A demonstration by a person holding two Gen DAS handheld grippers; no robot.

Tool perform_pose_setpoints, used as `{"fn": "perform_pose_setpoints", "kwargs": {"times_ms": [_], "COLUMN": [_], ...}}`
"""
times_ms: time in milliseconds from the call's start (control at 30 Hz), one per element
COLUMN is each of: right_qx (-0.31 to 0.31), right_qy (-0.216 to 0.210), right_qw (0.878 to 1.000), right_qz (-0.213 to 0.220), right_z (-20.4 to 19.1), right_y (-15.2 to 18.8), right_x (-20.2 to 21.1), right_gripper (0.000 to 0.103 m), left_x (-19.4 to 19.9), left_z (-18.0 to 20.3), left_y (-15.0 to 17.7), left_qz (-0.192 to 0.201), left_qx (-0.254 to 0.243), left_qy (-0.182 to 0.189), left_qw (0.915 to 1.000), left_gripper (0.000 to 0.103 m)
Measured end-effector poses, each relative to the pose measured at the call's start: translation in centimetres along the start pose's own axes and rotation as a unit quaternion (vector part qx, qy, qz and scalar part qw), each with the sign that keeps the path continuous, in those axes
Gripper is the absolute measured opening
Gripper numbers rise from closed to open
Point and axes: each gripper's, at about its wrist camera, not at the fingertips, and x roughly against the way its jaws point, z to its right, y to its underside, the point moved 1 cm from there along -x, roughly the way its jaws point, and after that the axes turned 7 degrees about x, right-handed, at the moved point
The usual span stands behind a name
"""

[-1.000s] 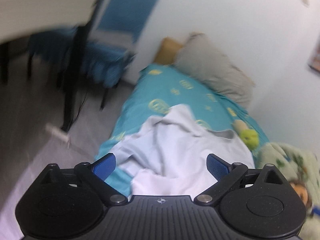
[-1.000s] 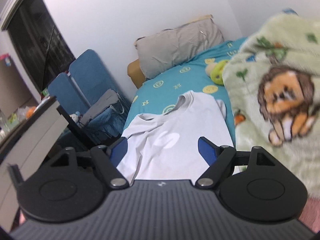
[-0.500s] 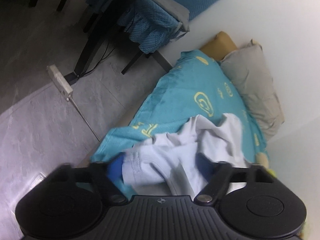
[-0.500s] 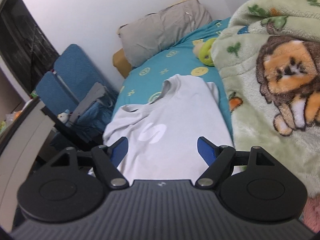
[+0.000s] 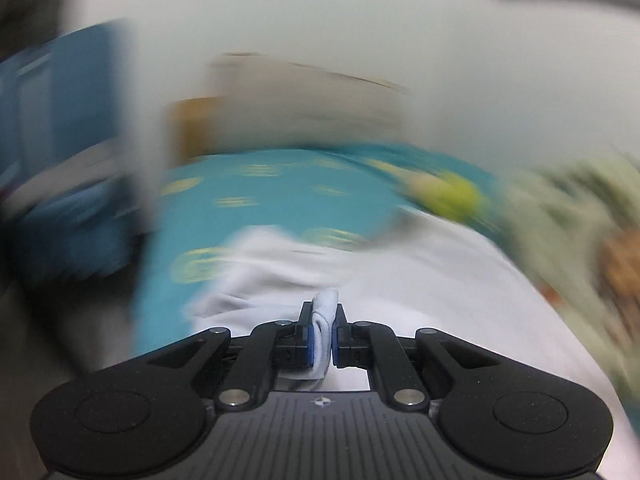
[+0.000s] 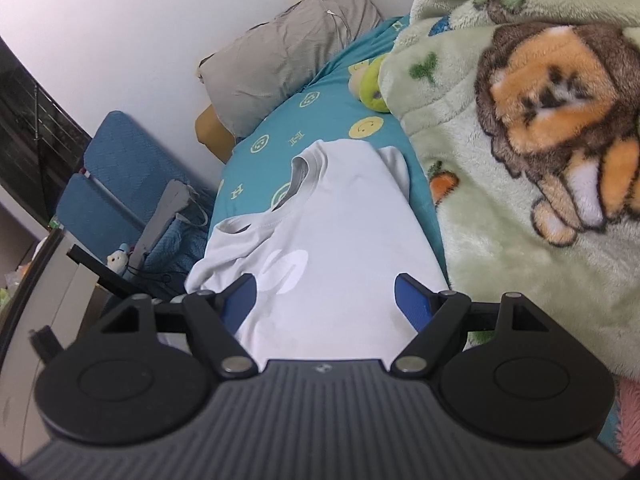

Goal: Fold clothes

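Observation:
A white T-shirt [image 6: 340, 240] lies on the teal bed sheet [image 6: 320, 120], collar toward the pillow, with a pale logo on the chest. Its left sleeve is bunched and folded over. In the blurred left wrist view my left gripper [image 5: 322, 336] is shut on a fold of the shirt's fabric [image 5: 325, 312], with the shirt [image 5: 420, 280] spread beyond it. My right gripper [image 6: 324, 300] is open and empty, hovering above the lower part of the shirt.
A green blanket with a lion print [image 6: 540, 140] lies along the shirt's right side. A grey pillow [image 6: 288, 52] and a green soft toy [image 6: 372, 84] sit at the bed's head. A blue chair [image 6: 120, 184] and a desk edge [image 6: 60, 280] stand to the left.
My left gripper went from open near the sleeve to shut on a fold of the shirt and is swinging fast. My right gripper moved closer over the shirt, still open.

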Motion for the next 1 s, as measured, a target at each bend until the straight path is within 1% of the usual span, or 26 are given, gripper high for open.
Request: {"fn": "perform_pose_setpoints", "kwargs": {"times_ms": [33, 67, 100, 133, 167, 233, 300, 333, 400, 433, 467, 500, 533, 600, 633, 700, 767, 800, 900, 967, 1000], "right_qx": [0.003, 0.005, 0.005, 0.004, 0.002, -0.002, -0.005, -0.006, -0.006, -0.006, -0.006, -0.006, -0.006, -0.007, -0.008, -0.008, -0.008, -0.01, -0.015, -0.024, -0.027], "right_qy": [0.003, 0.006, 0.009, 0.012, 0.014, 0.016, 0.014, 0.012, 0.006, 0.004, 0.001, -0.001, -0.003, -0.005, -0.004, 0.0, 0.007, 0.008, 0.016, 0.016, 0.014], "right_qw": [1.0, 1.0, 1.0, 1.0, 1.0, 1.0, 1.0, 1.0, 1.0, 1.0, 1.0, 1.0, 1.0, 1.0, 1.0, 1.0, 1.0, 1.0, 1.0, 0.999, 0.999], "right_qz": [0.0, 0.0, 0.0, 0.0, 0.002, 0.004, 0.006, 0.008, 0.006, 0.005, 0.004, 0.002, 0.001, -0.003, -0.004, -0.003, -0.005, -0.007, -0.016, -0.023, -0.024], "right_z": [0.0, 0.0, 0.1, 0.3, 0.5, 0.8, 0.9, 0.8, 0.7, 0.6, 0.5, 0.4, 0.3, 0.2, 0.2, 0.3, 0.5, 0.6, 1.2, 1.4, 1.5], "right_y": [0.0, 0.1, 0.1, 0.1, 0.2, 0.2, 0.1, 0.1, 0.2, 0.2, 0.3, 0.4, 0.5, 0.6, 0.7, 0.8, 0.9, 1.0, 1.4, 1.5, 1.6], "right_x": [0.0, 0.0, 0.0, 0.1, 0.2, 0.5, 0.6, 0.7, 0.6, 0.6, 0.5, 0.5, 0.4, 0.3, 0.3, 0.2, 0.0, -0.1, -0.6, -0.8, -0.8], "right_gripper": [0.079, 0.079, 0.079, 0.079, 0.079, 0.079, 0.079, 0.079, 0.079, 0.079, 0.079, 0.079, 0.079, 0.079, 0.079, 0.079, 0.079, 0.079, 0.079, 0.079, 0.079], "left_x": [-0.6, -1.1, -1.3, -1.3, -0.9, 0.2, 2.0, 2.9, 4.7, 5.0, 5.2, 5.3, 5.2, 5.0, 4.7, 3.6, 2.6, 2.3, 2.4, 3.0, 3.4], "left_z": [1.7, 3.0, 3.8, 4.5, 4.4, 3.9, 1.9, 0.5, -2.3, -3.8, -5.3, -6.9, -8.1, -9.6, -10.0, -10.4, -10.3, -10.0, -9.0, -9.0, -9.2], "left_y": [0.3, 0.7, 1.2, 1.7, 2.2, 3.2, 4.1, 4.5, 5.3, 5.6, 5.9, 6.2, 6.5, 6.7, 6.8, 7.2, 7.6, 7.7, 7.9, 8.1, 8.2], "left_qz": [-0.02, -0.037, -0.046, -0.053, -0.054, -0.052, -0.04, -0.033, -0.019, -0.015, -0.011, -0.007, -0.007, -0.007, -0.01, -0.029, -0.041, -0.042, -0.041, -0.036, -0.029], "left_qx": [-0.026, -0.047, -0.057, -0.063, -0.051, -0.018, 0.041, 0.077, 0.148, 0.188, 0.228, 0.268, 0.3, 0.337, 0.35, 0.372, 0.38, 0.378, 0.363, 0.359, 0.362], "left_qy": [0.018, 0.027, 0.035, 0.042, 0.045, 0.047, 0.05, 0.049, 0.046, 0.037, 0.026, 0.014, 0.011, 0.015, 0.011, -0.004, -0.004, -0.006, -0.034, -0.045, -0.05], "left_qw": [0.9993, 0.9978, 0.9967, 0.9957, 0.9962, 0.9974, 0.9971, 0.9953, 0.9877, 0.9814, 0.9732, 0.9632, 0.9539, 0.9415, 0.9366, 0.9277, 0.924, 0.925, 0.9302, 0.9316, 0.9302], "left_gripper": [0.009, 0.011, 0.019, 0.025, 0.026, 0.047, 0.056, 0.058, 0.061, 0.062, 0.062, 0.061, 0.06, 0.06, 0.06, 0.059, 0.058, 0.054, 0.049, 0.049, 0.049]}}
